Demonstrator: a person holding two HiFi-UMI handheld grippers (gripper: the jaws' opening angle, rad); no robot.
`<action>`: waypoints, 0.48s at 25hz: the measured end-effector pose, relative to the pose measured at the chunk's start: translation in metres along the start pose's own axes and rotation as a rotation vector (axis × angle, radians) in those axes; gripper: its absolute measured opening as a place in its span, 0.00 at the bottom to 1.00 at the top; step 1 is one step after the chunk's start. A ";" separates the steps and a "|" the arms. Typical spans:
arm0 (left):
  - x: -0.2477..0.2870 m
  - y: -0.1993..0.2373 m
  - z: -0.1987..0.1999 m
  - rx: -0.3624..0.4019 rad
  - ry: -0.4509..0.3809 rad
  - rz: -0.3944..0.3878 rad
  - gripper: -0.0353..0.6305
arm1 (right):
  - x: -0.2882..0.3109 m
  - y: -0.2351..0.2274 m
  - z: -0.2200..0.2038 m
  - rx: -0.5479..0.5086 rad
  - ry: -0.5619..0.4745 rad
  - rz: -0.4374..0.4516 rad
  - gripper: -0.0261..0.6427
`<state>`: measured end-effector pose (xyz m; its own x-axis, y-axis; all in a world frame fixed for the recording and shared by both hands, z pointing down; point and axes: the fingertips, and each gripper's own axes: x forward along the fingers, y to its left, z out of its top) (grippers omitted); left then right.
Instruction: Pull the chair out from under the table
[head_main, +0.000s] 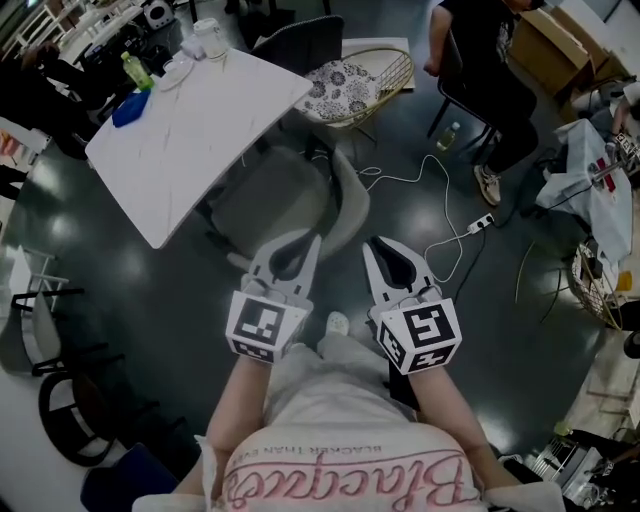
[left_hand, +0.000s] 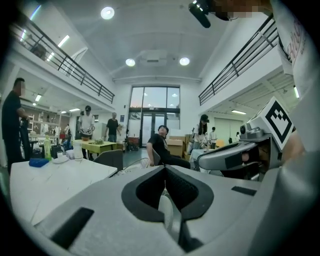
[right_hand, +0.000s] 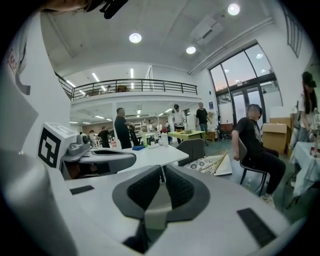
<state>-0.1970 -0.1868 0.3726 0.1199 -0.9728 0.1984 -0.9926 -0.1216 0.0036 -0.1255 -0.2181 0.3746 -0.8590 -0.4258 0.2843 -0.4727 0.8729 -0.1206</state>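
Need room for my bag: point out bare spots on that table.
The white table is bare from its near edge to the blue cloth; bottle and cups crowd the far corner. Cable litters the floor beside the grey chair.

A white cable (head_main: 447, 200) joins a power strip (head_main: 481, 223).

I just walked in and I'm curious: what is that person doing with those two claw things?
A person holds the left gripper and the right gripper, both shut and empty, aimed at the grey chair by the white table. Neither touches the chair yet, so the pulling has not begun.
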 end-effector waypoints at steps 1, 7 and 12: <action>0.007 0.002 -0.004 -0.001 0.013 -0.004 0.06 | 0.003 -0.008 -0.002 0.007 0.007 -0.014 0.05; 0.036 0.016 -0.017 0.006 0.050 -0.088 0.06 | 0.032 -0.026 -0.013 0.059 0.047 -0.082 0.13; 0.054 0.036 -0.030 0.022 0.077 -0.217 0.06 | 0.060 -0.030 -0.033 0.139 0.096 -0.196 0.25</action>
<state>-0.2265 -0.2372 0.4133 0.3273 -0.9057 0.2693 -0.9431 -0.3310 0.0329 -0.1565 -0.2621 0.4269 -0.7290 -0.5533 0.4032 -0.6563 0.7323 -0.1818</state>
